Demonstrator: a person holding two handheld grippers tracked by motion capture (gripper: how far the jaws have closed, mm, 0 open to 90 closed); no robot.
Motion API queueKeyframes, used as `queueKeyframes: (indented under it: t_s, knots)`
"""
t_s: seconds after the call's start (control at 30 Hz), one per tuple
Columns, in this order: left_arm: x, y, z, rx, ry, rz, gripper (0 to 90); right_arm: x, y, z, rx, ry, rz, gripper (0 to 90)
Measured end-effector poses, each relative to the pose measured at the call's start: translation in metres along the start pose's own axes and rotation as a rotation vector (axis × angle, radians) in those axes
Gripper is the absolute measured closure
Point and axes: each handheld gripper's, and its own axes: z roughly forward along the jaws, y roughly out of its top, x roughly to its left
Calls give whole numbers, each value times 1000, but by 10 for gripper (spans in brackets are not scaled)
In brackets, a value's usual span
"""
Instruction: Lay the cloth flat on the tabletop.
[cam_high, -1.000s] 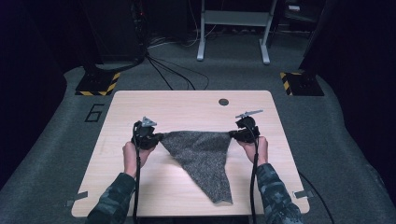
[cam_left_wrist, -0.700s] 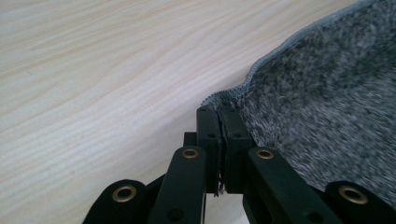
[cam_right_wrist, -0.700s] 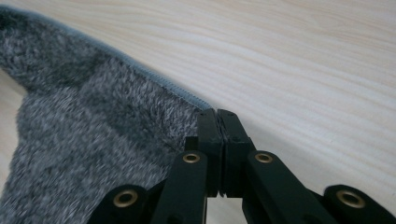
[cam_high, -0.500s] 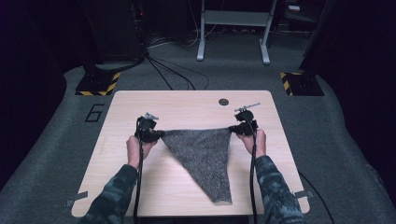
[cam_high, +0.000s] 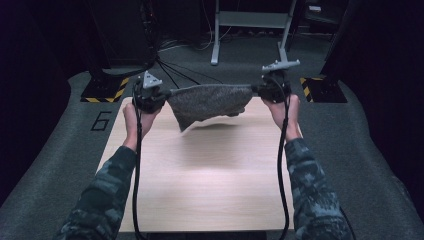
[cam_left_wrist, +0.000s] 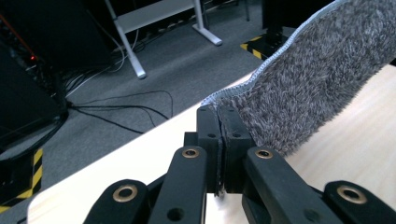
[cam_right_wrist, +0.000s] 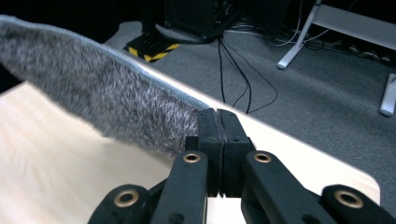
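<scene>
Currently both clamped: left hand-held gripper (cam_high: 161, 97) and right hand-held gripper (cam_high: 260, 90) pinching grey cloth (cam_high: 210, 102) corners above counter (cam_high: 200, 170) far edge. Thin bite; likely slipping if jerked.

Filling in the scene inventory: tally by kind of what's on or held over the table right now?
Grey fuzzy cloth: 1, held up over the table by two corners
Handheld tools: 2, left tool and right tool, each shut on a cloth corner
Wooden table: 1
Total: 4
</scene>
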Motion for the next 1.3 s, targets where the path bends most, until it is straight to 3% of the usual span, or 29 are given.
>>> queueKeyframes:
  t_s: [0.03,0.07,0.1,0.13,0.27,0.43,0.5,0.57,0.63,0.8,0.87,0.93,1.0,1.07,1.17,1.2,1.3]
  knots:
    - [-5,-10,0,8,-9,7,885,8,-24,-2,24,12,-21,896]
    - [-11,-21,1,17,-22,13,885,8,-24,-2,24,12,-21,896]
    - [-26,-46,3,47,-49,24,885,15,-54,1,63,28,-32,896]
    - [-26,-46,3,47,-49,24,884,15,-54,1,63,28,-32,896]
    - [-54,-94,5,109,-110,25,881,31,-123,11,154,72,-11,895]
    - [-82,-140,2,165,-160,15,871,45,-175,14,213,118,21,893]
    - [-89,-151,0,181,-177,5,857,53,-195,13,240,136,38,891]
    - [-95,-166,-3,203,-201,-6,837,57,-204,11,250,139,42,890]
    - [-97,-170,-4,213,-212,-15,823,58,-208,10,254,146,42,888]
    - [-99,-185,-14,232,-271,-56,705,65,-226,0,279,170,51,864]
    - [-98,-189,-21,247,-286,-72,619,66,-232,-6,287,187,83,810]
    - [-96,-191,-26,241,-277,-82,547,63,-237,-10,280,194,83,760]
    - [-92,-193,-32,247,-251,-101,372,56,-240,-17,274,196,118,663]
    - [-85,-192,-36,240,-229,-116,339,53,-240,-17,260,195,118,638]
    - [-71,-184,-35,230,-197,-143,263,44,-232,-15,238,167,136,481]
    - [-71,-184,-35,230,-197,-143,258,44,-232,-15,238,167,136,481]
    - [-65,-172,-20,244,-166,-125,225,40,-218,-2,212,134,132,340]
